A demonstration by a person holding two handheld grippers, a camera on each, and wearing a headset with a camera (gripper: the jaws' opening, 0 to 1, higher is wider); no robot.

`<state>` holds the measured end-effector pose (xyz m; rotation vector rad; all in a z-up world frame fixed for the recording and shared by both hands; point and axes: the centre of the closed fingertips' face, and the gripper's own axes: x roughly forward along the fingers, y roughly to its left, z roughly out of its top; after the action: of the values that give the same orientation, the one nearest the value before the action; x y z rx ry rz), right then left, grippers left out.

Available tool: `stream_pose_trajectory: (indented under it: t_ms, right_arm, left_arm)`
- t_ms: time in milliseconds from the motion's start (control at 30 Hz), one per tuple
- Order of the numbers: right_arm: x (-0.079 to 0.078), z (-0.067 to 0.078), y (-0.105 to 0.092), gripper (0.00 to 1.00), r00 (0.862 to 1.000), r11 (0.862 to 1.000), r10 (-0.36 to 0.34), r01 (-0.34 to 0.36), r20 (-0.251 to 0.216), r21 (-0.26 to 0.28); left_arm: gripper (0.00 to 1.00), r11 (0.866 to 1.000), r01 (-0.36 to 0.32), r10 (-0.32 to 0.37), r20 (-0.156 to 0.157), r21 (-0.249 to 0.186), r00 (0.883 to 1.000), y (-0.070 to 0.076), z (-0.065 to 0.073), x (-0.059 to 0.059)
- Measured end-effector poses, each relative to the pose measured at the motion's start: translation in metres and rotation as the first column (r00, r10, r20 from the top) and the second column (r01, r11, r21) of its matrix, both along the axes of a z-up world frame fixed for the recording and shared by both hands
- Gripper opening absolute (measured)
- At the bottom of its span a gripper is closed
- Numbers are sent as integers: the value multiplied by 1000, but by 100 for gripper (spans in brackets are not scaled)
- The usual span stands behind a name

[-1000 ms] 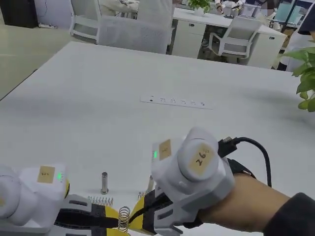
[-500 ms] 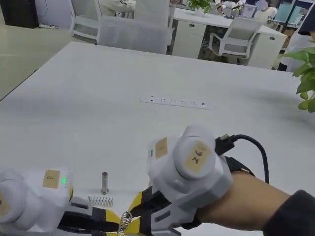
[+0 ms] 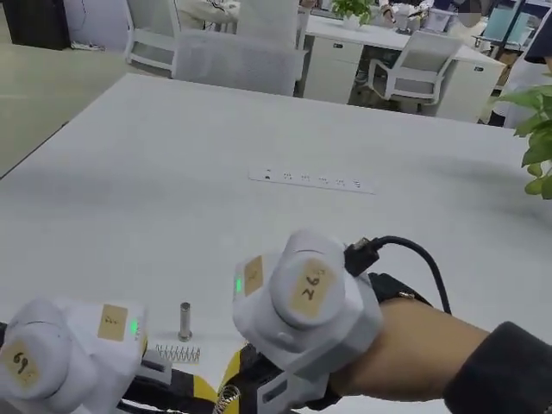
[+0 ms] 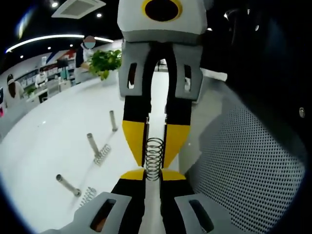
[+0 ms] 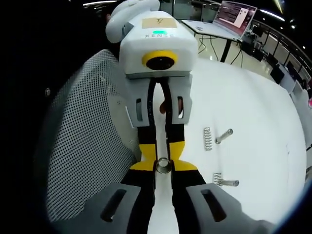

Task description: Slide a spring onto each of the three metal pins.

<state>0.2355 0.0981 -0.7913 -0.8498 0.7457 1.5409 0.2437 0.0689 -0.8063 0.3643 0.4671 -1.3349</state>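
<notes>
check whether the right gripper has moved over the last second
Yes. In the head view the right gripper has slid left, nearer the upright pin, which stays put, and now meets the left gripper at the spring.

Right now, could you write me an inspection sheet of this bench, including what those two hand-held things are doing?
Surface: white table with a socket strip set into it.
Job's things: three metal pins, all bare; two loose springs lie beside them.
Clutter: nothing seen.
Tools: left tool and right tool meet tip to tip, both sets of jaws closed around a third spring.
Cables: black cable plugged into the right tool, arching over the person's wrist.
Surroundings: mesh chair close by; office chairs, a plant.
</notes>
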Motion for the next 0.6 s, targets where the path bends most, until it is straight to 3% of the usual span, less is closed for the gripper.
stream_pose_trajectory:
  t_ms: [600]
  right_arm:
    - [3,-1,-2,8,1000,1000,-2,3,22,-14]
  left_arm:
    - [3,999,-31,31,-8,-11,999,0,2,4]
